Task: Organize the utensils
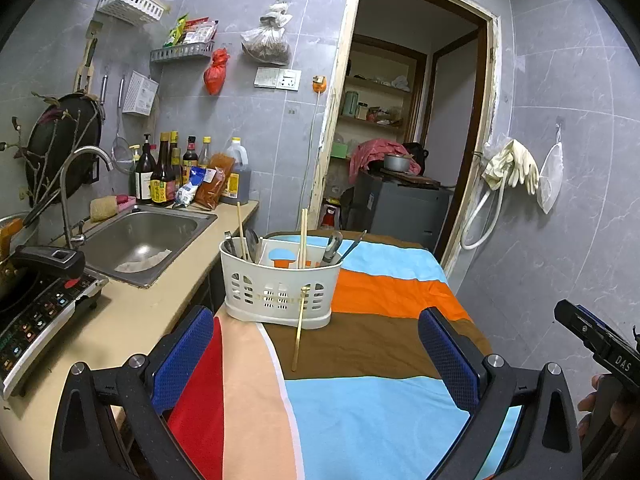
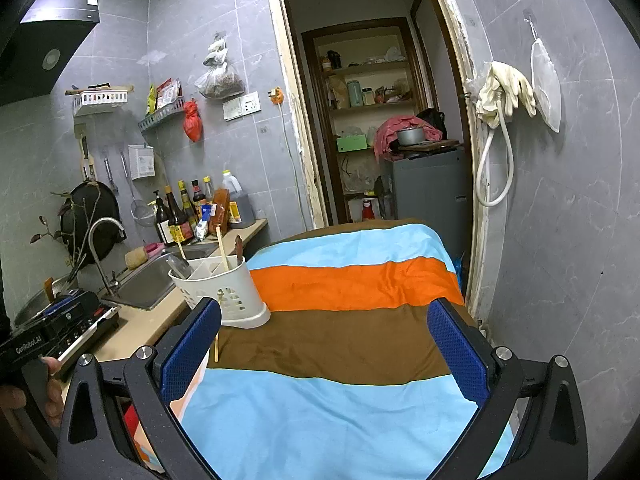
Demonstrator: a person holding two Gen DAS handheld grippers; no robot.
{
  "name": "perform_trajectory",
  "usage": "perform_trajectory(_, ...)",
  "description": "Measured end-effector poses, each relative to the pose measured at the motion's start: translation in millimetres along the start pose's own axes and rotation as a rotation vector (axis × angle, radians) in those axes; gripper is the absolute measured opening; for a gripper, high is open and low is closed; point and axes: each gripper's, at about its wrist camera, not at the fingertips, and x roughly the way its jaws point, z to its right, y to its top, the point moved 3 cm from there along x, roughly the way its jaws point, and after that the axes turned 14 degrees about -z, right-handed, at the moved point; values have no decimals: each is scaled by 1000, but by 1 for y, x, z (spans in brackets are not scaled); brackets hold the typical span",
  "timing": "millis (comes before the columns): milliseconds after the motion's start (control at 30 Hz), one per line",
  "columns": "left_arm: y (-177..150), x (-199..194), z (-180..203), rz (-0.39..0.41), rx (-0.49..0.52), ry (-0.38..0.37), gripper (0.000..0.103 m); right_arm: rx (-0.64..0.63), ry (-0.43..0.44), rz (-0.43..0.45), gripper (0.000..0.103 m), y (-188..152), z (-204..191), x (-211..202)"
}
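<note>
A white slotted utensil caddy (image 1: 280,284) stands on the striped cloth and holds chopsticks (image 1: 303,238), spoons and other utensils. A gold spoon (image 1: 299,332) leans against its front, handle down on the brown stripe. My left gripper (image 1: 320,364) is open and empty, just short of the spoon. In the right wrist view the caddy (image 2: 230,292) is at the left, behind my left finger, and the gold spoon (image 2: 216,344) shows beside it. My right gripper (image 2: 324,360) is open and empty over the cloth.
The striped cloth (image 1: 380,288) covers a table by a doorway. A counter at the left holds a steel sink (image 1: 144,240), a faucet, sauce bottles (image 1: 160,172) and an induction cooker (image 1: 40,312). A grey tiled wall with hanging gloves (image 2: 504,92) is on the right.
</note>
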Motion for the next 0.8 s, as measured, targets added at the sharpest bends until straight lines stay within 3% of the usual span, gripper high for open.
perform_trajectory(467,-1,7,-2,-9,-7,0,103,-1,-1,-8,101,-1,-1,-1)
perform_trajectory(800,-1,19,0,-21,-45,46,103,-14,7,-27,101,-7,-2,6)
